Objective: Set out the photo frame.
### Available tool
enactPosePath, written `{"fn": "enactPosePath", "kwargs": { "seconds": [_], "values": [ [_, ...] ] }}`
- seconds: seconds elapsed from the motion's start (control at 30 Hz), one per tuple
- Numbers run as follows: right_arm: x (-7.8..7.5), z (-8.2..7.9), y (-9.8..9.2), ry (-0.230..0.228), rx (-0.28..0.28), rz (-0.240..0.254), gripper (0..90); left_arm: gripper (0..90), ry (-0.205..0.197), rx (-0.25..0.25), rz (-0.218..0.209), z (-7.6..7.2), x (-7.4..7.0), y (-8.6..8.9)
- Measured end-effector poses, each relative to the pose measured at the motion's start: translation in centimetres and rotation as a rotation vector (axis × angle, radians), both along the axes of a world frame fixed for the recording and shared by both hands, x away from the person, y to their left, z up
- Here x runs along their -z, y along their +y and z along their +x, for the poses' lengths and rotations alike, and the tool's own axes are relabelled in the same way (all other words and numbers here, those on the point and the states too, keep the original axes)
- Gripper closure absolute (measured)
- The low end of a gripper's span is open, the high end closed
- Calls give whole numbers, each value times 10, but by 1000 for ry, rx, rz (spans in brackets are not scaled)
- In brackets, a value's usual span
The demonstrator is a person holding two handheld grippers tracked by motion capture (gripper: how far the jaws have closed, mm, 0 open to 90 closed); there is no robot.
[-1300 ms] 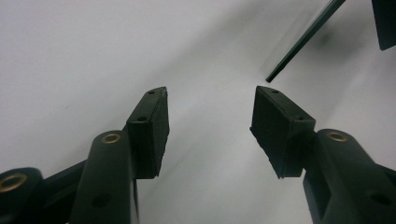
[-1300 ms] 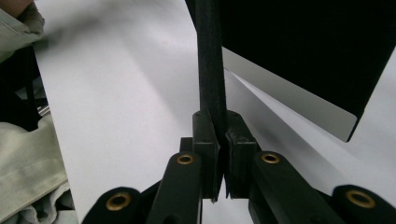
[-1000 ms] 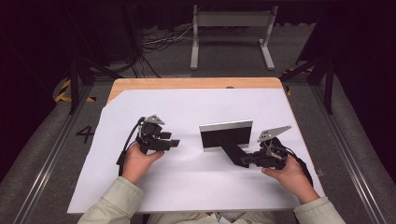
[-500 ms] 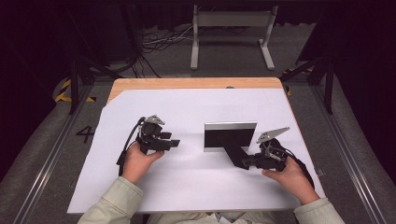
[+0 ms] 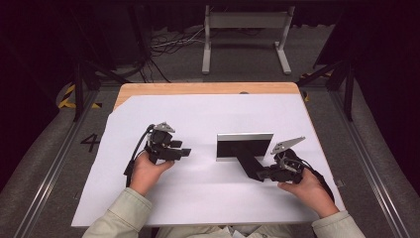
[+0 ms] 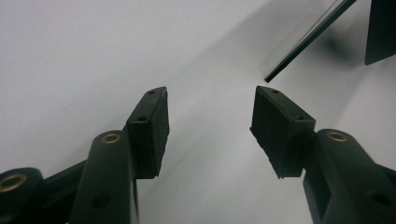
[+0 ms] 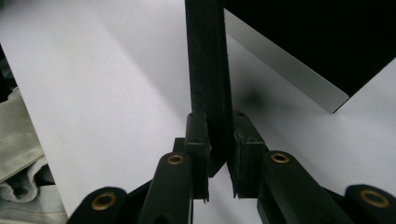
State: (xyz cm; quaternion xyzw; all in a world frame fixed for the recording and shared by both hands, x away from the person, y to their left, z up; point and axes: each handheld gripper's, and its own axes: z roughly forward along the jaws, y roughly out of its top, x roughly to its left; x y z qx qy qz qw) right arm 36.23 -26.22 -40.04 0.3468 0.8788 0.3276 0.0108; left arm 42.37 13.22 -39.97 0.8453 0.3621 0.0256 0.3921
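A small standing picture frame (image 5: 245, 147) is seen right of centre in the high view, set upright on the white tabletop (image 5: 198, 114), its black prop strut (image 5: 250, 166) angled down towards the lower right of the frame. The strut is bracketed by the right hand-held gripper (image 5: 261, 174), whose jaws have just been opening. In the right gripper view the strut (image 7: 205, 70) is shown running up between the pads of that hand-held gripper (image 7: 219, 144), and the pads appear eased off it rather than clenched (a thin gap is made out on one side). The left hand-held gripper (image 5: 184, 151) is kept at centre left, and its jaws are seen spread wide over bare tabletop with nothing between them (image 6: 210, 121). The frame is judged to be light and rigid, with a silvery rim and a smooth, probably slippery face (image 7: 317, 46) that could be glazed and so is best treated as fragile. The strut is taken to be thin and hinged, so it may fold or swing if pulled. A firmer hold would be expected on the rim at a side edge, with the strut used only for nudging, since the frame could be tipped over by a careless push.
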Motion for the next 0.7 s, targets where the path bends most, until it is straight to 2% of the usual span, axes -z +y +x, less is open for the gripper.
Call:
{"fn": "enactPosePath", "kwargs": {
  "seconds": [0.27, 0.7],
  "values": [
    [4, -2, 2, 0, 7, -25, 722, 470, -4, 4, 5, 0, 0, 0],
    [4, -6, 1, -5, 5, -24, 672, 470, -4, 4, 2, 0, -1, -1]
  ]
}}
